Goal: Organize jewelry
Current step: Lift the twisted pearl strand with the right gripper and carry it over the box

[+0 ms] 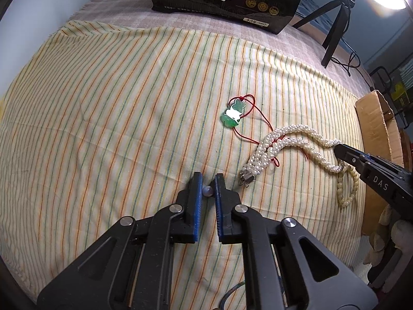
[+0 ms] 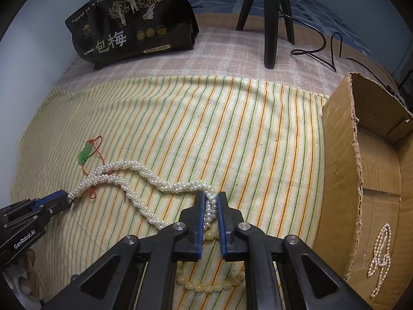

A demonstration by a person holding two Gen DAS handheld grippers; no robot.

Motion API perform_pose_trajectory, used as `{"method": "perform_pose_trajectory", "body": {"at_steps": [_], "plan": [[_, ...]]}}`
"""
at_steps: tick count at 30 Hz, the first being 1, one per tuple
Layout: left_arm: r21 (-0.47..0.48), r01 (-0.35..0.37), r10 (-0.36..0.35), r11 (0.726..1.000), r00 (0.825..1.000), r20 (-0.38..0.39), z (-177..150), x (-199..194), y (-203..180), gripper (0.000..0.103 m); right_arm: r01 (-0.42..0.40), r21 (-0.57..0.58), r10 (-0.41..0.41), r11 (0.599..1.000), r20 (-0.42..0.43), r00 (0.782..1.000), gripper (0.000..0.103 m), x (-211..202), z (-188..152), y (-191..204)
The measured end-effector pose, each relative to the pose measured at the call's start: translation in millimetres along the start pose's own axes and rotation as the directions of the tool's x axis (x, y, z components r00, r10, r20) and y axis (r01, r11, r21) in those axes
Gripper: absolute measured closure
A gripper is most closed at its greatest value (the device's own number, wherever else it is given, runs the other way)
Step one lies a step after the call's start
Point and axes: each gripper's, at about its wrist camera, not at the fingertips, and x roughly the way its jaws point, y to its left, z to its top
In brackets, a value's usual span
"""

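Two hand-held grippers work over a striped cloth (image 2: 232, 134) spread on a bed, where a twisted pearl necklace (image 2: 155, 180) snakes between them. The right gripper (image 2: 211, 197) points steeply down and is clamped on one end of that necklace, pearls pinched between its blue pads (image 2: 199, 222). The left gripper (image 1: 208, 179), also angled sharply downward, is closed on a single small bead (image 1: 207, 190), just beside the necklace's metal clasp (image 1: 245, 179); from the right wrist view its tips seem to touch the clasp end, though the angle leaves that unclear.

A cardboard box (image 2: 340, 155) stands open at the cloth's right edge, with a thin pearl strand (image 2: 380, 255) lying inside. A black bag (image 2: 134, 20) at the far side reads "一包梅". A yellowish bead bracelet (image 2: 209, 284) lies under the right gripper, and a green pendant (image 1: 232, 115) on red cord rests well apart from both tools. The left gripper's body reads "GenRobot.AI"; the right's, "DAS".
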Motion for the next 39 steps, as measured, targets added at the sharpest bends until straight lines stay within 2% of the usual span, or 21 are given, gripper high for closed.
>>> {"method": "perform_pose_trajectory", "body": {"at_steps": [6,12,18,23,31,39], "plan": [[-0.011,-0.004,0.005,1.000,1.000,0.011,1,-6,3,0.096,-0.087,0.051,0.085,0.995,0.042,0.995,0.097,-13,2,-8],[-0.035,0.011,-0.009,0.999,0.999,0.036,2,-21,11,0.096,-0.204,0.098,0.194,0.974,0.105,0.975,0.097,-34,4,-11],[-0.046,0.035,-0.032,0.998,0.996,0.077,4,-43,13,0.096,-0.203,0.049,0.193,0.978,0.161,0.968,0.097,-60,3,4],[-0.048,0.064,-0.058,0.997,0.992,0.110,3,-62,9,0.096,-0.221,0.003,0.215,0.975,0.225,0.950,0.097,-89,2,16],[-0.002,0.096,-0.094,0.995,0.984,0.153,0,-87,-12,0.096,-0.217,-0.048,0.222,0.975,0.308,0.925,0.097,-131,-4,25],[0.066,0.127,-0.137,0.990,0.974,0.183,-3,-103,-46,0.096,-0.194,-0.047,0.197,0.980,0.377,0.905,0.097,-163,-13,13]]}}
